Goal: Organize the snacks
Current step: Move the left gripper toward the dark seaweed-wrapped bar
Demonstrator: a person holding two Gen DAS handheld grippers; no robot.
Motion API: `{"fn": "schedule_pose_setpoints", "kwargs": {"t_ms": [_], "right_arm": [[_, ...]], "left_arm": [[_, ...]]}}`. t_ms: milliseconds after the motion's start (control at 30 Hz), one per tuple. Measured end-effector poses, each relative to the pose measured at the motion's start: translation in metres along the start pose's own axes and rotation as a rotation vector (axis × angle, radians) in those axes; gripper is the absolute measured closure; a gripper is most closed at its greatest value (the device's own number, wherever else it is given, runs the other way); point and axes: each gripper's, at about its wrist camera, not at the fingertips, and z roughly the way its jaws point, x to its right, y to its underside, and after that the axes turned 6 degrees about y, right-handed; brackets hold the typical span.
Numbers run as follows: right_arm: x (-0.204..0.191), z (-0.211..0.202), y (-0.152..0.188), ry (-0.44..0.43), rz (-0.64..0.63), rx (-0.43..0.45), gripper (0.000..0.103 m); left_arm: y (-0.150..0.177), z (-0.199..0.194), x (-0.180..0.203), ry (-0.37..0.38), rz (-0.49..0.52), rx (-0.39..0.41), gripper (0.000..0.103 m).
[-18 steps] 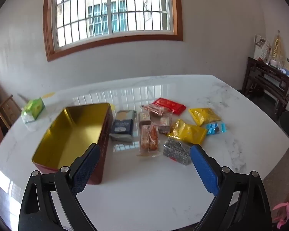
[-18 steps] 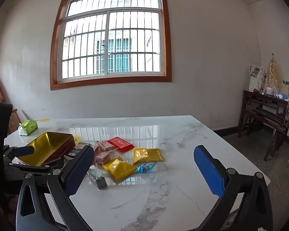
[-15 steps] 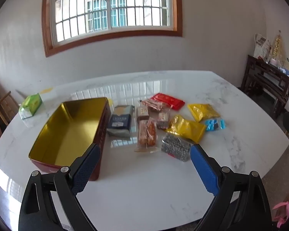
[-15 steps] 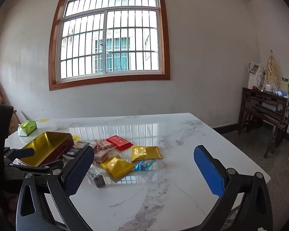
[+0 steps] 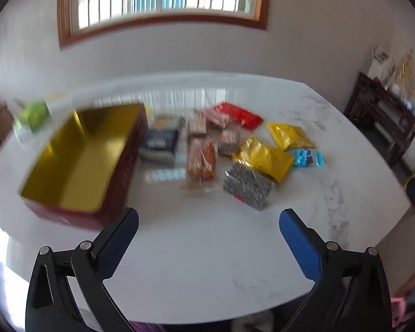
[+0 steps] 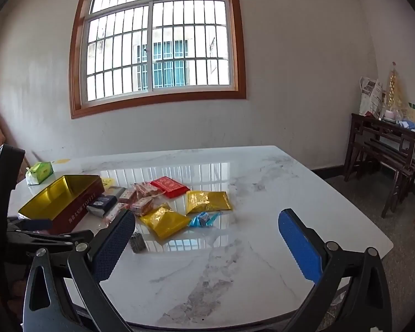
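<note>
Two claws, left claw and right claw, both spread wide, empty, above marble table, snacks beside tin

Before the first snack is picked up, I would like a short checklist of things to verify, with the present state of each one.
1. Left gripper open with nothing between the pads: ok.
2. Right gripper open with nothing between the pads: ok.
3. Tin open, and its gold inside free of snacks: ok.
4. Snacks lie beside the tin on the table, none in it; the speckled packet is nearest the left gripper: ok.
5. Packets apart enough to grip one alone: not ok for the middle cluster, which overlaps; the blue candy lies apart.
6. Left wrist view sharp enough for aiming: not ok, it is blurred.
</note>
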Motion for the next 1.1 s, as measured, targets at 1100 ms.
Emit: {"fn": "schedule_pose_setpoints", "kwargs": {"t_ms": [1100], "right_arm": [[0.053, 0.047, 0.010, -0.007, 0.163, -0.175, 0.000]], "left_arm": [[-0.053, 0.097, 0.006, 0.018, -0.330, -0.290, 0.017]]}}
